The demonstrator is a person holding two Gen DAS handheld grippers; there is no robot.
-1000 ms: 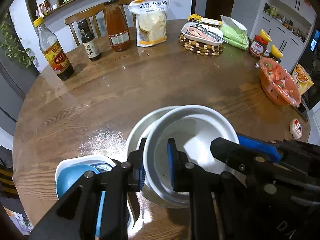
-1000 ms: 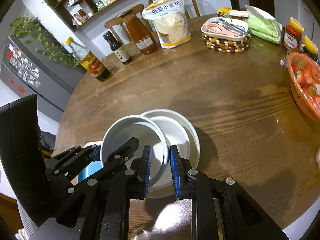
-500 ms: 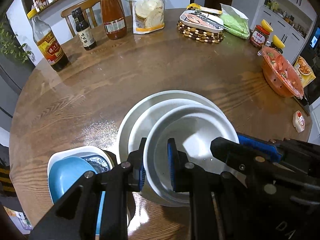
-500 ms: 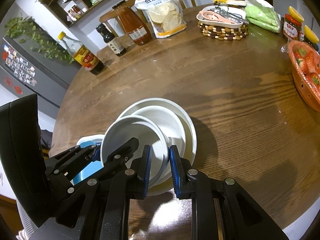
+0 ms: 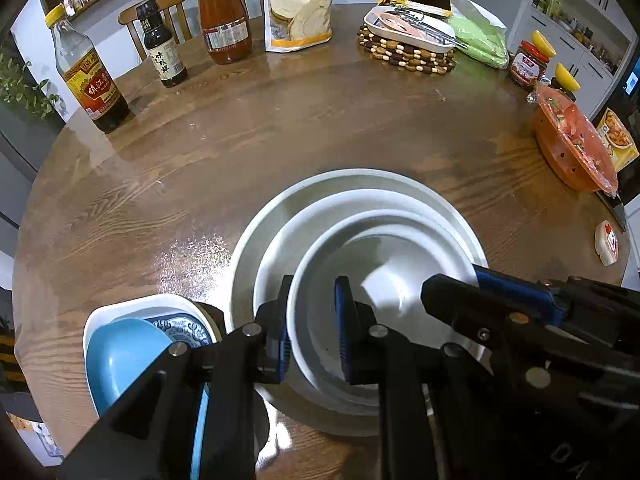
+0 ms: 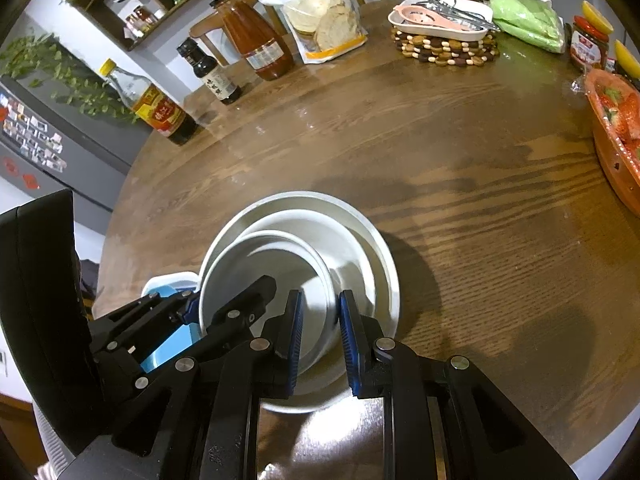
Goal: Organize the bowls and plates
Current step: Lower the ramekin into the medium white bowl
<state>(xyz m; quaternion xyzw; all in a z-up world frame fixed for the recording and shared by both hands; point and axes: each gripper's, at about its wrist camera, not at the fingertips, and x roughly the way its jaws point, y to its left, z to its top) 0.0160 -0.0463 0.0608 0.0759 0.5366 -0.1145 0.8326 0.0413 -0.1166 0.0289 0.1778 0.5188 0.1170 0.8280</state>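
Note:
A small white bowl (image 5: 380, 280) hangs tilted just over a stack of two larger white dishes (image 5: 320, 216) on the round wooden table (image 5: 280, 140). My left gripper (image 5: 312, 332) is shut on the bowl's near-left rim. In the right wrist view my right gripper (image 6: 320, 340) is shut on the same bowl (image 6: 264, 272) at its right rim, above the stack (image 6: 372, 248). Left of the stack, a blue bowl (image 5: 120, 356) lies in a white square dish (image 5: 132, 304) on top of a blue-patterned dish.
Along the far edge stand three sauce bottles (image 5: 88, 80), a flour bag (image 5: 298, 8), a beaded trivet with a tray (image 5: 408, 52), a green bag (image 5: 480, 36) and jars (image 5: 528, 64). An orange colander (image 5: 572, 144) sits at the right edge.
Both grippers have sunk with the white bowl. The two-dish stack now shows larger and more fully beneath it, and the blue bowl is nearer.

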